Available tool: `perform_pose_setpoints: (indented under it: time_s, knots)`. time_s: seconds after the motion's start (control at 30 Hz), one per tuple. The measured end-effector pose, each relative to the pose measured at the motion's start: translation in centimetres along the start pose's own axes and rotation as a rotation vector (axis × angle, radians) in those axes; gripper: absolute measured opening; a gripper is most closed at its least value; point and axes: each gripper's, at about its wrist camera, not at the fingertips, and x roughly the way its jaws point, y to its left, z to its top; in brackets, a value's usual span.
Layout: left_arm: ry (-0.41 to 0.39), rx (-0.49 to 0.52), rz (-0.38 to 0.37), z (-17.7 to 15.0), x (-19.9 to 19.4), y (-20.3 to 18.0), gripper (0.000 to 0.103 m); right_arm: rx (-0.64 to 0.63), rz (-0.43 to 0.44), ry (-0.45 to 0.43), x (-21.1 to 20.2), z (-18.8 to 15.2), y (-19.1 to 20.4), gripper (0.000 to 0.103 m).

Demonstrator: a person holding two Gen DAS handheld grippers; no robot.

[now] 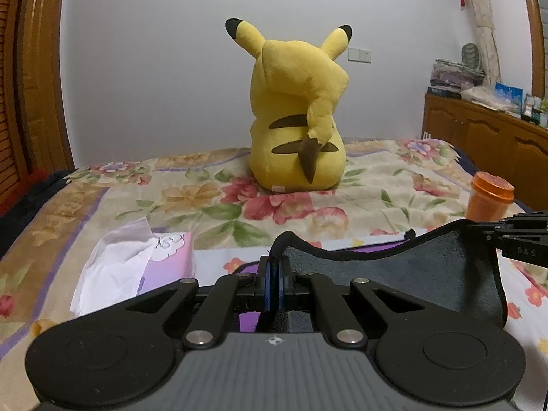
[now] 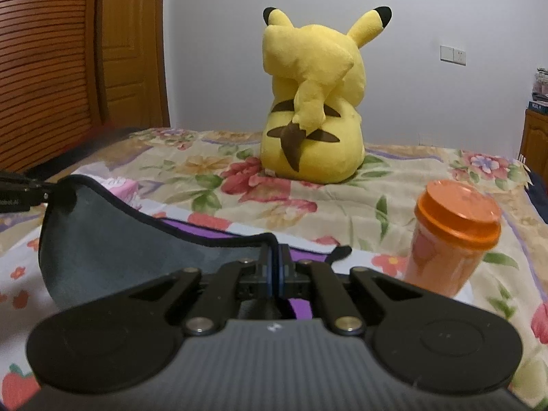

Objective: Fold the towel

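A dark grey towel (image 1: pixel 428 274) with a black hem hangs lifted between my two grippers above the flowered bed. My left gripper (image 1: pixel 275 275) is shut on one corner of its top edge. My right gripper (image 2: pixel 275 267) is shut on the other top corner, and the towel (image 2: pixel 113 250) sags to the left of it. A purple layer (image 2: pixel 301 308) shows under the towel. Each gripper shows at the edge of the other's view, the right one in the left wrist view (image 1: pixel 520 239) and the left one in the right wrist view (image 2: pixel 20 191).
A big yellow plush toy (image 1: pixel 298 116) sits at the back of the bed (image 1: pixel 359 202). An orange lidded cup (image 2: pixel 452 236) stands to the right. A pink tissue box (image 1: pixel 137 263) lies to the left. A wooden cabinet (image 1: pixel 486 140) is at the far right.
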Motion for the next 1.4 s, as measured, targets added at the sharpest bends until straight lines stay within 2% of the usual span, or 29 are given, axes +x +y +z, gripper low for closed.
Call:
perform_pose_setpoints:
  time_s: [0.57,0.8,1.1,1.27,1.3,1.33,1.37,1.4]
  knots:
    - [-0.03,-0.03,0.071,0.9,5.0,0.8,0.008,-0.011,-0.049,-0.033,4.6,1.0,-1.0,0.004]
    - [-0.005,-0.011,0.084,0.5,7.8,1.0,0.008,-0.055,-0.085,-0.032,6.4,0.2,-1.1,0.004]
    - [0.048,0.002,0.097,-0.8,10.6,0.7,0.008,-0.049,-0.095,0.023,8.7,-0.9,-1.8,0.005]
    - [0.098,0.013,0.099,-1.5,11.3,0.4,0.011,-0.052,-0.107,0.054,9.3,-1.3,-1.9,0.006]
    - [0.1,0.018,0.095,-1.6,11.3,0.3,0.012,-0.049,-0.104,0.056,9.2,-1.4,-1.9,0.01]
    - [0.102,0.021,0.092,-1.7,11.3,0.2,0.017,-0.044,-0.105,0.055,9.1,-1.5,-1.9,0.013]
    - [0.104,0.021,0.091,-1.7,11.2,0.2,0.026,-0.037,-0.105,0.055,8.9,-1.6,-1.9,0.02]
    - [0.105,0.019,0.091,-1.8,11.0,0.2,0.031,-0.03,-0.101,0.057,8.8,-1.7,-1.9,0.035]
